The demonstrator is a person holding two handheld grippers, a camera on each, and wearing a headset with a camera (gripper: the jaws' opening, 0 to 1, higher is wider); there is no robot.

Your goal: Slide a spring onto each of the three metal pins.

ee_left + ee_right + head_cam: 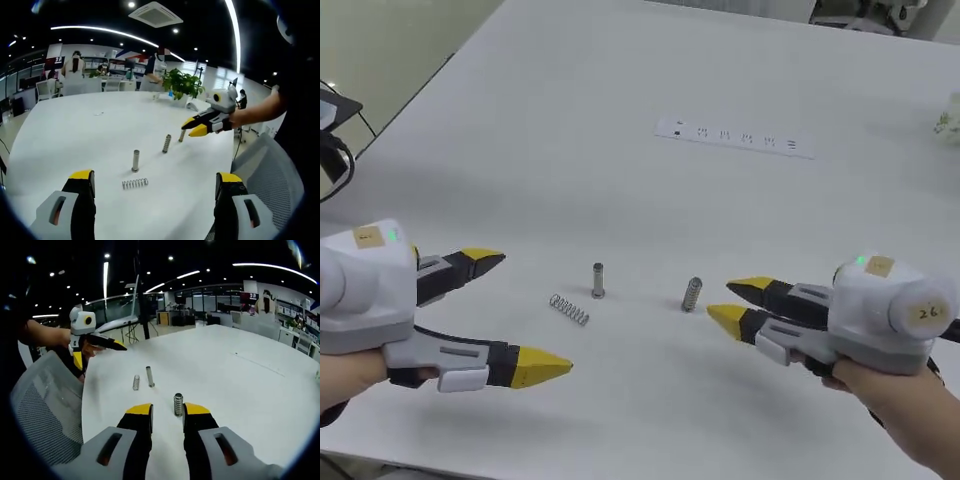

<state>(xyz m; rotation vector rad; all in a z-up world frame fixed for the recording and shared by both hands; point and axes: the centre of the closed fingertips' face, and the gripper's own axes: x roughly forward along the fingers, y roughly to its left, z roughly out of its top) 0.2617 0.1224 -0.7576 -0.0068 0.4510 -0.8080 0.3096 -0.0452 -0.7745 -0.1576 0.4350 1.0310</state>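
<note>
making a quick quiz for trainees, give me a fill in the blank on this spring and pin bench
1. The loose spring lies beside a bare metal ___.
2. The left gripper has its jaws wide ___.
3. The pin nearest the right gripper already carries a ___.
Missing words: pin; open; spring

Table [620, 120]: white top, smooth and matt.
Upright pin [598, 280]: bare grey metal, dull sheen.
Loose spring [569, 309]: thin coiled metal wire.
Second pin [692, 294]: metal, sleeved in coiled wire.
My left gripper [532, 313] and right gripper [721, 300]: white plastic housings with a slight gloss, grey plastic arms, matt yellow tips.
Power strip [733, 138]: white plastic.
Chair [37, 405]: grey mesh.
</note>
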